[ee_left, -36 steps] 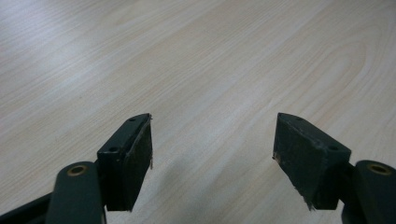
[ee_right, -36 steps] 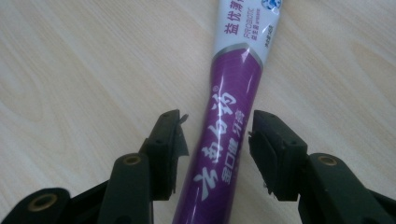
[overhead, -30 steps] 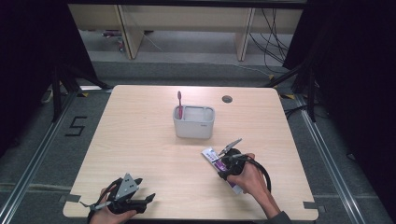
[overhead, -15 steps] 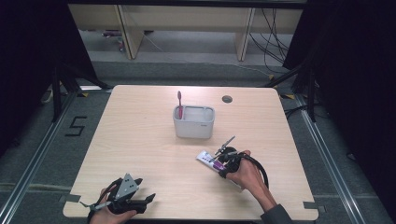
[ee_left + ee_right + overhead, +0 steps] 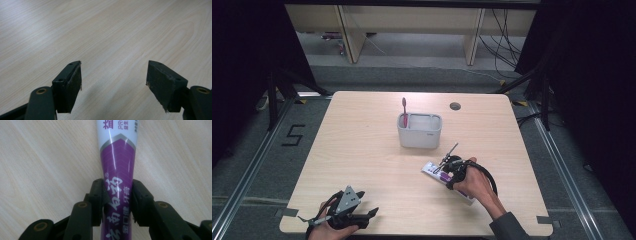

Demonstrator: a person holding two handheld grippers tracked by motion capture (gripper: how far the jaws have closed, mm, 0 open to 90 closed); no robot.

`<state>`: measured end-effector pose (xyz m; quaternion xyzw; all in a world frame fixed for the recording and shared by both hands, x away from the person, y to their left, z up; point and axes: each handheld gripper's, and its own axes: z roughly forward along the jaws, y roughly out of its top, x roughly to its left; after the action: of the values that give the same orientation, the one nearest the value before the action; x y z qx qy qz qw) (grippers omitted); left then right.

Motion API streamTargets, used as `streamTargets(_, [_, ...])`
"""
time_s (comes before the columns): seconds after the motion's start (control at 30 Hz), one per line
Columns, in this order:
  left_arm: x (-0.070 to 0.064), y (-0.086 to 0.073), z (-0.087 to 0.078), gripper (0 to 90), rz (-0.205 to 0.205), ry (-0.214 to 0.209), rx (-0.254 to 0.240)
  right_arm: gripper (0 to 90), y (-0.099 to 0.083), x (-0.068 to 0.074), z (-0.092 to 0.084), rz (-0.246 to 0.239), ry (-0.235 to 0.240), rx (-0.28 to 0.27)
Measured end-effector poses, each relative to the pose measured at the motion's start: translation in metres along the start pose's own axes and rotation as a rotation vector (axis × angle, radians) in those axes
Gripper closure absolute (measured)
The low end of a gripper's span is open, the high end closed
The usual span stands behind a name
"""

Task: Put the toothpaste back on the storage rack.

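Note:
A white and purple toothpaste tube lies flat on the wooden table, right of centre near the front. My right gripper reaches over it. In the right gripper view its jaws have just been closing, and both pads now press the purple part of the tube between them. My left gripper rests at the front left of the table. Its jaws are open with only bare wood between them.
A white holder stands at the table's middle with a pink toothbrush upright in its left corner. A round cable hole sits near the far edge. The table's front edge runs close under both hands.
The right hand and the tube have shifted slightly left, and the right jaws have narrowed onto the tube. The left gripper has stayed where it was.

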<state>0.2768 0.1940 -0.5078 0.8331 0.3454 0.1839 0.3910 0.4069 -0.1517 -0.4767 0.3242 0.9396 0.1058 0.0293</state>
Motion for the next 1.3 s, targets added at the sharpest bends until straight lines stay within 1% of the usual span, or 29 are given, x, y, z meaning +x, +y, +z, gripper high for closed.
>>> streamTargets(0.07, [0.0, 0.001, -0.001, 28.0, -0.001, -0.001, 0.013, 68.5, 0.001, -0.001, 0.0, -0.029, -0.015, 0.001])
streamTargets(0.1, [-0.001, 0.0, -0.001, 28.1, -0.011, -0.009, 0.005, 69.1, 0.0, -0.003, 0.0, -0.041, -0.03, 0.004])
streamTargets(0.13, [0.0, 0.0, -0.001, 28.2, 0.001, -0.003, 0.006, 70.0, 0.0, -0.003, 0.0, -0.06, -0.027, 0.005])
streamTargets(0.2, [-0.001, 0.002, -0.002, 28.5, -0.01, -0.007, -0.008, 71.1, 0.0, -0.003, -0.001, -0.072, -0.024, 0.002])
streamTargets(0.23, [-0.001, 0.002, -0.002, 28.7, -0.023, -0.007, -0.025, 71.4, 0.001, -0.001, -0.001, -0.053, -0.025, 0.001])
streamTargets(0.27, [-0.001, 0.002, -0.003, 28.8, -0.024, -0.01, -0.031, 71.7, 0.0, -0.002, -0.002, -0.07, -0.03, -0.004])
streamTargets(0.3, [0.0, 0.002, -0.004, 28.9, -0.013, -0.008, -0.023, 71.9, -0.001, 0.0, -0.002, -0.045, -0.019, -0.016])
streamTargets(0.33, [0.0, 0.002, -0.004, 29.1, -0.01, -0.006, -0.024, 72.1, -0.001, -0.001, -0.004, -0.072, -0.019, -0.025])
streamTargets(0.37, [0.001, 0.002, -0.004, 29.1, -0.004, -0.003, -0.019, 72.1, -0.001, -0.001, -0.004, -0.072, -0.019, -0.025])
streamTargets(0.4, [0.0, 0.003, -0.004, 29.2, -0.011, 0.0, -0.023, 72.2, -0.002, -0.001, -0.005, -0.067, -0.016, -0.026])
streamTargets(0.43, [0.0, 0.003, -0.004, 29.2, -0.015, -0.004, -0.024, 72.2, -0.003, 0.0, -0.008, -0.038, -0.026, -0.027])
streamTargets(0.47, [0.0, 0.002, -0.004, 29.2, -0.012, -0.005, -0.025, 72.3, -0.004, -0.001, -0.009, -0.05, -0.036, -0.029])
streamTargets(0.5, [0.0, 0.002, -0.004, 29.2, -0.001, -0.004, -0.018, 72.3, -0.004, -0.003, -0.011, -0.065, -0.026, -0.035])
streamTargets(0.53, [-0.001, 0.002, -0.003, 29.2, -0.021, -0.01, -0.039, 72.4, -0.004, -0.002, -0.013, -0.049, -0.026, -0.05])
streamTargets(0.57, [0.0, 0.003, -0.004, 29.2, -0.015, -0.01, -0.035, 72.5, -0.005, -0.004, -0.015, -0.066, -0.029, -0.062])
streamTargets(0.6, [0.0, 0.003, -0.004, 29.3, -0.018, -0.013, -0.038, 72.5, -0.006, -0.004, -0.018, -0.052, -0.018, -0.067])
streamTargets(0.87, [-0.001, 0.002, -0.003, 29.2, -0.022, -0.022, -0.039, 72.6, -0.01, -0.005, -0.033, -0.054, -0.011, -0.145])
streamTargets(0.9, [-0.002, 0.002, -0.003, 29.2, -0.026, -0.02, -0.041, 72.6, -0.01, -0.004, -0.035, -0.044, -0.001, -0.161])
streamTargets(0.93, [0.0, 0.002, -0.003, 29.2, -0.011, -0.015, -0.021, 72.6, -0.01, -0.004, -0.037, -0.037, 0.009, -0.177])
streamTargets(0.97, [0.0, 0.002, -0.003, 29.2, -0.019, -0.019, -0.025, 72.6, -0.01, -0.005, -0.04, -0.036, 0.024, -0.206])
streamTargets(1.0, [-0.001, 0.002, -0.003, 29.2, -0.033, -0.02, -0.039, 72.6, -0.009, -0.005, -0.042, -0.036, 0.029, -0.216])
streamTargets(1.07, [0.0, 0.002, -0.003, 29.2, -0.032, -0.021, -0.042, 72.6, -0.009, -0.005, -0.047, -0.019, 0.027, -0.247])
streamTargets(1.1, [0.0, 0.002, -0.003, 29.2, -0.03, -0.021, -0.039, 72.6, -0.009, -0.006, -0.05, -0.026, 0.027, -0.261])
streamTargets(1.13, [0.0, 0.002, -0.003, 29.2, -0.028, -0.024, -0.034, 72.6, -0.009, -0.005, -0.053, -0.003, 0.041, -0.274])
streamTargets(1.17, [0.0, 0.002, -0.002, 29.2, -0.035, -0.026, -0.041, 72.6, -0.009, -0.005, -0.056, 0.005, 0.036, -0.287])
streamTargets(1.2, [-0.001, 0.002, -0.002, 29.2, -0.037, -0.027, -0.043, 72.6, -0.008, -0.007, -0.059, -0.013, 0.033, -0.31])
streamTargets(1.23, [0.001, 0.002, -0.003, 29.2, -0.025, -0.025, -0.032, 72.6, -0.007, -0.008, -0.062, -0.02, 0.025, -0.327])
streamTargets(1.27, [0.001, 0.002, -0.003, 29.2, -0.027, -0.025, -0.035, 72.7, -0.007, -0.007, -0.066, -0.002, 0.034, -0.333])
streamTargets(1.3, [0.001, 0.002, -0.002, 29.2, -0.025, -0.021, -0.034, 72.8, -0.006, -0.008, -0.068, -0.002, 0.03, -0.349])
